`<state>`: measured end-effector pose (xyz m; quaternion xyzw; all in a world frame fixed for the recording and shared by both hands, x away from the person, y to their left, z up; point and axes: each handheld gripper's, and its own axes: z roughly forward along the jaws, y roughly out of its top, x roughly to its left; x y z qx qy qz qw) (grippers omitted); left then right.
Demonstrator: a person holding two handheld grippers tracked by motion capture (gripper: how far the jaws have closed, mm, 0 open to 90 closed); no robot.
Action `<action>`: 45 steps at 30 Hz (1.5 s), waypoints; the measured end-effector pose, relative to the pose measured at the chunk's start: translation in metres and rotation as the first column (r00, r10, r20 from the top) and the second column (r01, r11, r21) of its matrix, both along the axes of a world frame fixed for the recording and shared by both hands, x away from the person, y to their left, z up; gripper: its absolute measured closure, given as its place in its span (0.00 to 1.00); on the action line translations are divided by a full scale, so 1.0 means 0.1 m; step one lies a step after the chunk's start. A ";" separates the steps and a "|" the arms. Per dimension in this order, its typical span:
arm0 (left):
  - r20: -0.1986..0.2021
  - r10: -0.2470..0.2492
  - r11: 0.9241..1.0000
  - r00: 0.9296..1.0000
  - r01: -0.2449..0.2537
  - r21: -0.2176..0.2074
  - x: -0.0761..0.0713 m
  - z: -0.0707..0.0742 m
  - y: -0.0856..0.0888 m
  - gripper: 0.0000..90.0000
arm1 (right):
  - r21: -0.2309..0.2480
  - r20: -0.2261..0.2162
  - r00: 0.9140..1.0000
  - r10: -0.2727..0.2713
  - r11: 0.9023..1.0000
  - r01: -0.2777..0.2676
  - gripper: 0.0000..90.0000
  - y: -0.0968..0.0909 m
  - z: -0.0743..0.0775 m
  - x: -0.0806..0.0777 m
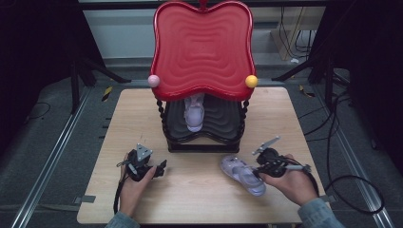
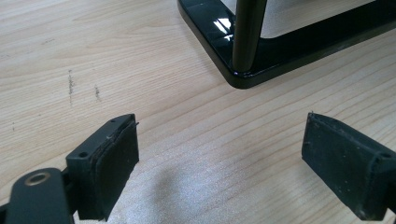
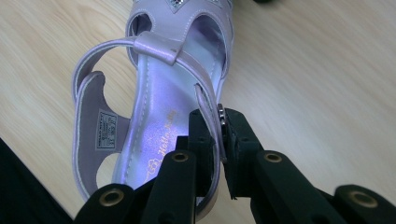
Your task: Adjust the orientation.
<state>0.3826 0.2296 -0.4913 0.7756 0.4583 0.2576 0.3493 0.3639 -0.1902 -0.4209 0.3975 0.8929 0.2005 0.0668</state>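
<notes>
**Sandal pinched at the ankle strap, second sandal on the rack**

Sandal (image 1: 243, 174) in pale lilac lies on the wooden table (image 1: 199, 199), in front of the rack and toward the person's right. The right gripper (image 1: 260, 172) has its jaws closed on the side of the shoe: in the right gripper view the two black pads squeeze the ankle strap (image 3: 211, 116) just by its small metal buckle, with the insole and heel piece showing to the left of the jaws. The right hand (image 1: 290, 183) holds that gripper from behind.

The left gripper (image 1: 161, 168) rests low over the table near the front left corner of the two-tier rack (image 1: 204, 137). Its jaws stand wide apart with only bare wood between them, and the rack's glossy black base (image 2: 233, 60) and one post lie just ahead.

A second sandal (image 1: 194, 113) sits on the rack's dark lower shelf, under the red upper tray (image 1: 202, 47).
</notes>
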 end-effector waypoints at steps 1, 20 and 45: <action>0.000 0.001 1.000 1.000 -0.001 -0.002 0.00 0.00 0.00 0.11 | 0.000 0.006 0.999 0.034 0.999 -0.034 0.92 0.12 -0.02 0.05; -0.009 0.003 1.000 1.000 -0.003 0.004 0.01 -0.02 0.00 0.11 | -0.091 -0.035 0.993 0.111 0.989 -0.114 0.84 0.41 -0.28 0.23; -0.012 0.010 1.000 1.000 -0.010 0.001 0.02 -0.03 0.03 0.11 | -0.031 -0.027 0.989 0.145 0.989 -0.145 0.75 0.73 -0.12 -0.15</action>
